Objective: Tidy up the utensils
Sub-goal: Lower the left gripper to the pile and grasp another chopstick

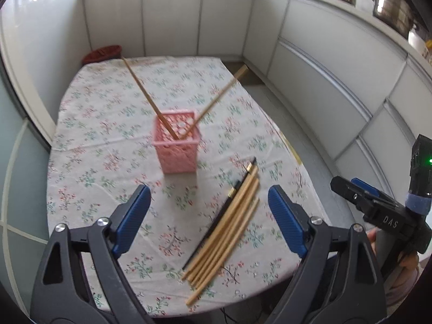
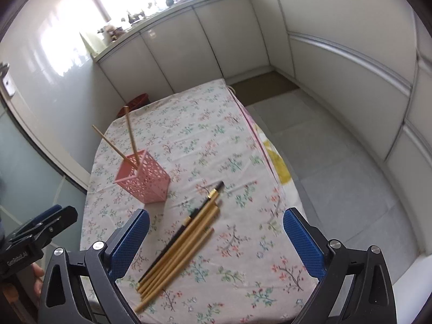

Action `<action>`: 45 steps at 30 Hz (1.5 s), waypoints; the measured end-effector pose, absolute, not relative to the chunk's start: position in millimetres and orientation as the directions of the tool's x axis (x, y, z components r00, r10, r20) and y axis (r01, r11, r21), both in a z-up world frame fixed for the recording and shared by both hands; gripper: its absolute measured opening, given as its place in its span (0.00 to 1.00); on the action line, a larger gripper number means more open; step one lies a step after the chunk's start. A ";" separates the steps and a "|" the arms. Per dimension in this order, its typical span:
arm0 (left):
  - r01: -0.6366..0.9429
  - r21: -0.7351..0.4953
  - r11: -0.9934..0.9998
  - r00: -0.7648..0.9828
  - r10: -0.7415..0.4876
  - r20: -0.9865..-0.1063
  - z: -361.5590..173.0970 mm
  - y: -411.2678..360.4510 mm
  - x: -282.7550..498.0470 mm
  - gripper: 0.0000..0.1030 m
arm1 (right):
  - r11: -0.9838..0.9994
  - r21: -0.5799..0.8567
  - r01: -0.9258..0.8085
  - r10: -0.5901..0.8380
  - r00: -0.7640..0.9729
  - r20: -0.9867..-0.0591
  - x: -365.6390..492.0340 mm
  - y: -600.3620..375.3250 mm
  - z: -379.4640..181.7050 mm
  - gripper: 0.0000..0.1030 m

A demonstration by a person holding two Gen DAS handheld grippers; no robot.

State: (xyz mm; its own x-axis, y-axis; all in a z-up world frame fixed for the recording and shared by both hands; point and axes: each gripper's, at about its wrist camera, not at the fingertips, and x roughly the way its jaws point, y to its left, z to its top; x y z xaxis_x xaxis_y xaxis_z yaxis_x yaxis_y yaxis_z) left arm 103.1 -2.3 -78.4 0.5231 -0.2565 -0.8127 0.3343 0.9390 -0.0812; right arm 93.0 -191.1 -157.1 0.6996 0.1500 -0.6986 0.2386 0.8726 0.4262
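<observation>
Both the left gripper (image 1: 208, 221) and right gripper (image 2: 216, 245) gape empty above the chopstick bundle (image 1: 226, 224) at lower centre; the pink basket (image 1: 178, 145) (two sticks inside) stands mid-frame on the floral tablecloth (image 1: 108, 140), white cabinets (image 1: 324, 62) behind.

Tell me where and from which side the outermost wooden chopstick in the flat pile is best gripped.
Probably its near end. The outermost chopstick lies flat on the tablecloth, touching its neighbours along most of its length, but its near tip juts past the pile toward the table edge. Bring the open right tongs down from above, pads straddling the shaft crosswise.
</observation>
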 end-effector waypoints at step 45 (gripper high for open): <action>0.633 0.042 0.773 0.106 -0.032 -0.994 -239.2 -182.9 224.9 0.15 | 0.644 0.611 0.461 0.281 0.600 -0.749 90.8 -281.6 -240.4 0.98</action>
